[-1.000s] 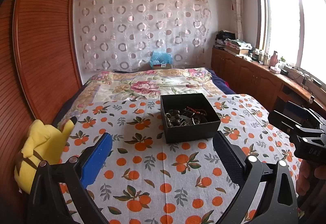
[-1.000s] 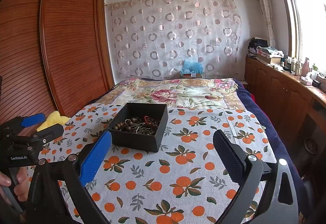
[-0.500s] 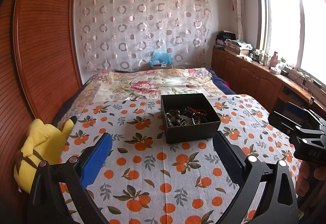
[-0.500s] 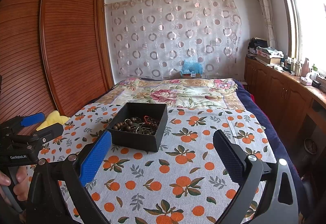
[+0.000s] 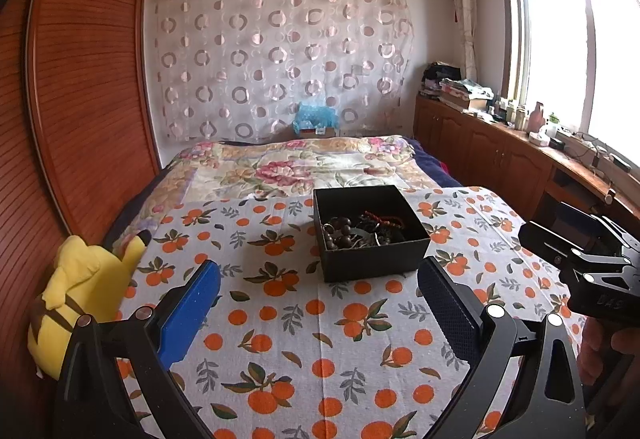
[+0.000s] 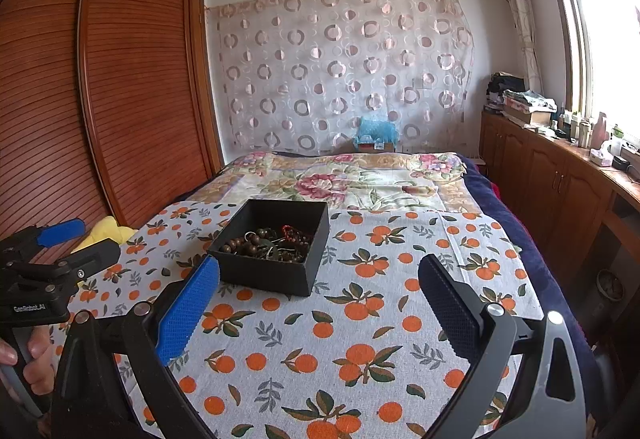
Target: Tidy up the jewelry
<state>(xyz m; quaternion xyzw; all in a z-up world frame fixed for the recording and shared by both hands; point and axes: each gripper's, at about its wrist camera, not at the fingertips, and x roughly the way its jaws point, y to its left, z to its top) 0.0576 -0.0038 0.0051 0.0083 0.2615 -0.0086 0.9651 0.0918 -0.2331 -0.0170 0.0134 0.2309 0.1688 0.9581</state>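
A black open box [image 5: 370,235] [image 6: 272,251] sits on the orange-print cloth [image 5: 304,339] [image 6: 360,331] on the bed. Inside lies a tangle of jewelry [image 5: 362,229] [image 6: 272,241]: dark wooden bead strings, a red bead string and some metal pieces. My left gripper [image 5: 318,301] is open with nothing between its fingers, held short of the box's near wall. My right gripper [image 6: 318,299] is open and empty too, with its blue finger [image 6: 186,313] close to the box's near left corner. Each gripper shows at the edge of the other's view, held by a hand.
A yellow plush toy [image 5: 78,303] lies at the cloth's left edge against the wooden wardrobe [image 5: 72,111]. A floral quilt [image 5: 296,169] covers the far half of the bed. Wooden cabinets [image 6: 560,191] run along the right wall under the window.
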